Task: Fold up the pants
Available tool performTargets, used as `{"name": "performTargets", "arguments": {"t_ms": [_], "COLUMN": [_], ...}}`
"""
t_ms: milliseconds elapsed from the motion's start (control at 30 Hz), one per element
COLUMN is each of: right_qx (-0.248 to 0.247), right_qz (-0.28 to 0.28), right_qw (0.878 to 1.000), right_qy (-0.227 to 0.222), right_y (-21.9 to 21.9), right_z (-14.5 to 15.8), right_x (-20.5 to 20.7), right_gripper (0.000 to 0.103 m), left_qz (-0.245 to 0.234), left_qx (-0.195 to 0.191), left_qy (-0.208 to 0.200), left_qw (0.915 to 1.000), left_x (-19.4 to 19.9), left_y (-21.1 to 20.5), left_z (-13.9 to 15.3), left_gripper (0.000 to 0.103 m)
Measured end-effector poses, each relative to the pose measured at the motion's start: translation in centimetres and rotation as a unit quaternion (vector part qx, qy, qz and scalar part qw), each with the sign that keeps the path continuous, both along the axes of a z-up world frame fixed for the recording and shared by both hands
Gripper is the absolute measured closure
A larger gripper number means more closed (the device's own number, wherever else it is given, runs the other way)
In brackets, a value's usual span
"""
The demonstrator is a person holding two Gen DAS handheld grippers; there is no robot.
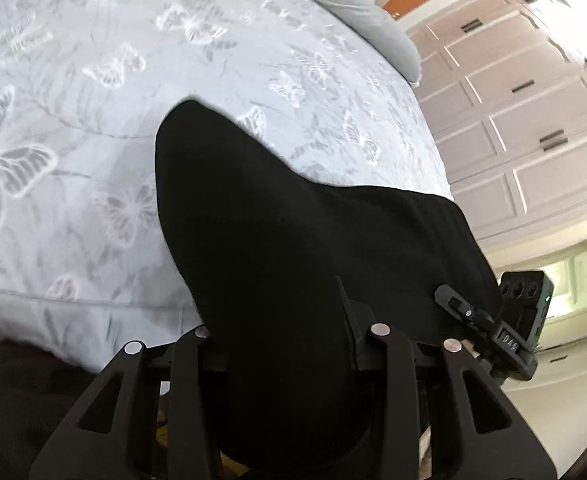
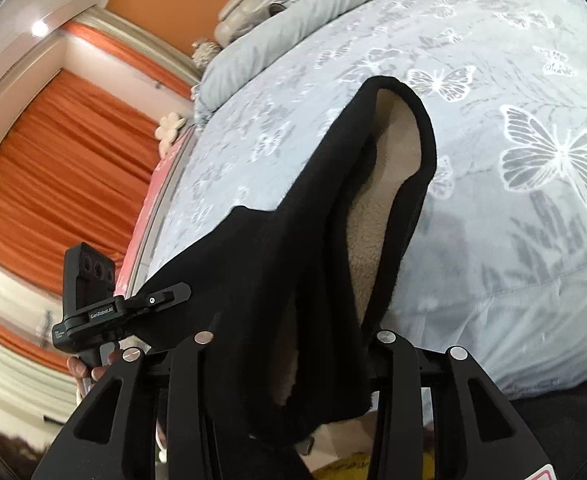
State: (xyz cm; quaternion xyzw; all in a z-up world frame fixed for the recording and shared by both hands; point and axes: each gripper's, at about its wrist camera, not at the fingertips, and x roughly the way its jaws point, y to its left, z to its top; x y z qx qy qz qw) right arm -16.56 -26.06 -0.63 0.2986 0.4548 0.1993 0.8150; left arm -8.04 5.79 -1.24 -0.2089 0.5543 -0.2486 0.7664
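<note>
Black fleece pants point(image 1: 277, 240) clamped in left gripper point(image 1: 285, 344) and right gripper point(image 2: 293, 344), lifted above butterfly bedspread point(image 1: 73, 152). Slung crosswise between both; free end drooping ahead toward bed. Neither hand nearer.

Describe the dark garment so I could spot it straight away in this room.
Find the big bed with the pale butterfly bedspread. Near its edge, the black pants hang lifted off it, clamped in the left tongs and right tongs. Only they are black with a beige fleece lining.
</note>
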Motion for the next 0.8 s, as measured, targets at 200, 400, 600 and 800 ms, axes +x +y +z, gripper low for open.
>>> {"name": "performTargets", "arguments": {"t_ms": [200,400,600,800], "right_qx": [-0.012,-0.021,-0.03,-0.044], "right_qz": [0.005,-0.003,-0.003,-0.004], "right_qw": [0.999,0.992,0.981,0.969], "right_qy": [-0.049,-0.126,-0.19,-0.244], "right_y": [1.3,2.2,2.0,2.3], "right_z": [4.3,9.6,14.7,19.5], "right_x": [-2.4,-1.7,1.3,6.1], "right_gripper": [0.066,0.066,0.066,0.066], "left_qz": [-0.007,-0.003,0.01,0.022], "left_qx": [0.038,0.066,0.064,0.073], "left_qy": [-0.082,-0.175,-0.243,-0.301], "left_qw": [0.9959,0.9825,0.9678,0.9505], "left_x": [-2.1,-2.8,0.2,3.7], "left_y": [-0.3,0.9,0.1,-0.7], "left_z": [5.6,11.0,16.4,21.1], "left_gripper": [0.069,0.069,0.069,0.069]}}
